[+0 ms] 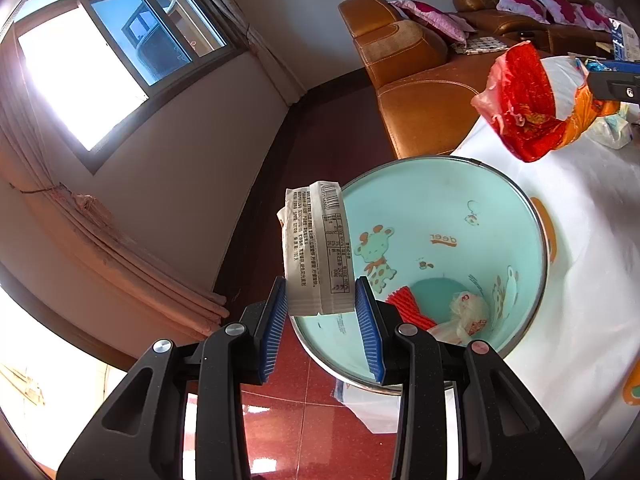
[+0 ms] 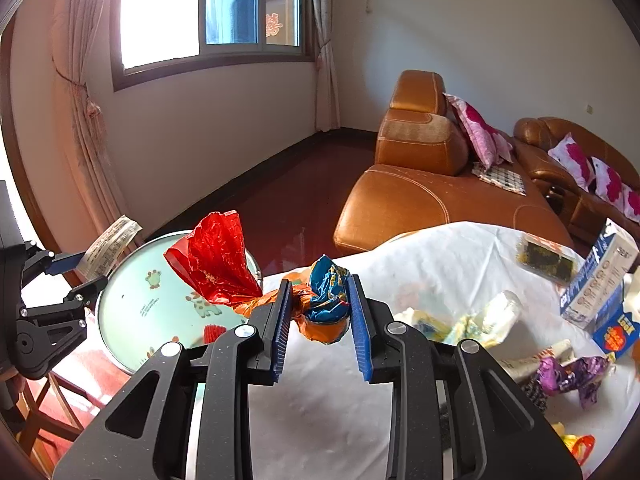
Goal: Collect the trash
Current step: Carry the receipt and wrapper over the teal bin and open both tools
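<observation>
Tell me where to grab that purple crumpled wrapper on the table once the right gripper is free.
Take the purple wrapper across its pinched middle, coming down from above. It lies flat on the white tablecloth with both ends flared, so the narrow waist looks likeliest to fit between the fingers. The right gripper is occupied with the red and blue wrapper.
</observation>
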